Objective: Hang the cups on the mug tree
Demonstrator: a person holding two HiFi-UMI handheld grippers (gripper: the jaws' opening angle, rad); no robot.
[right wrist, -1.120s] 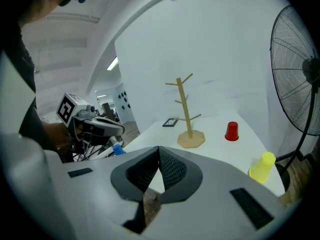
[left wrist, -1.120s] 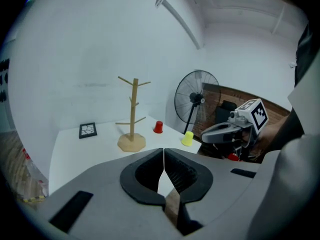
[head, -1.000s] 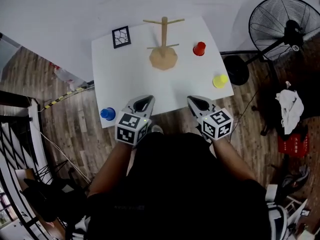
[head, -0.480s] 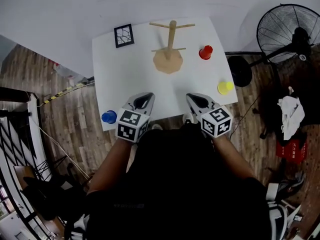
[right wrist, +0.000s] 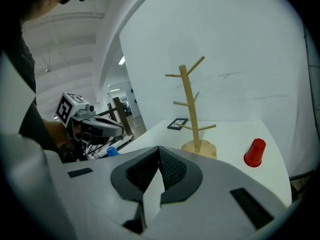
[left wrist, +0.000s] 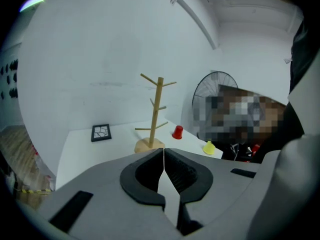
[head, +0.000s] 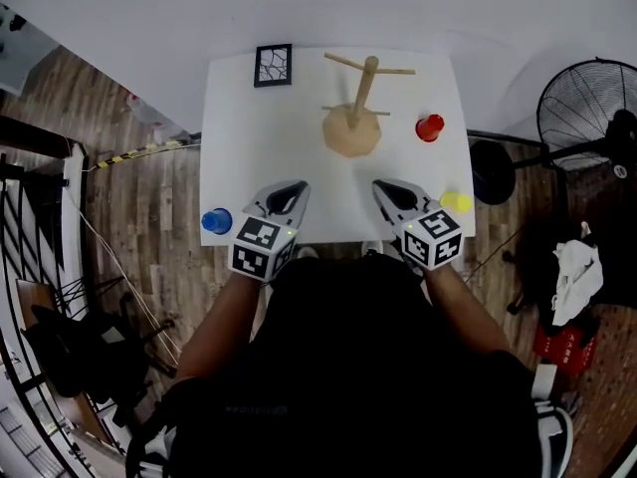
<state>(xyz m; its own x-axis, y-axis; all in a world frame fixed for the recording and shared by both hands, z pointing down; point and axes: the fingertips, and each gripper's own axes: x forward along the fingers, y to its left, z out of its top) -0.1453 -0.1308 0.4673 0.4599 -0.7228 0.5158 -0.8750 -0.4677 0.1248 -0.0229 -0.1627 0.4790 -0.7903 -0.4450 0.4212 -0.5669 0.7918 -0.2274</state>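
A wooden mug tree (head: 355,118) stands bare at the far middle of the white table (head: 249,137). A red cup (head: 429,127) stands upside down to its right, a yellow cup (head: 456,202) lies at the near right edge, and a blue cup (head: 216,221) sits at the near left corner. My left gripper (head: 289,189) and right gripper (head: 390,189) hover side by side over the near edge, both shut and empty. The left gripper view shows its jaws (left wrist: 163,150) meeting, with the tree (left wrist: 158,109), red cup (left wrist: 177,132) and yellow cup (left wrist: 209,147) beyond. The right gripper (right wrist: 159,149) faces the tree (right wrist: 189,104) and red cup (right wrist: 255,152).
A black-framed marker tile (head: 273,66) lies at the table's far left corner. A standing fan (head: 587,118) is on the floor to the right. Wooden floor surrounds the table, with a white wall behind it.
Both grippers have moved forward over the table's near edge, still shut. The right one now stands level with the yellow cup. The head view has swung, so the table sits lower and further right.
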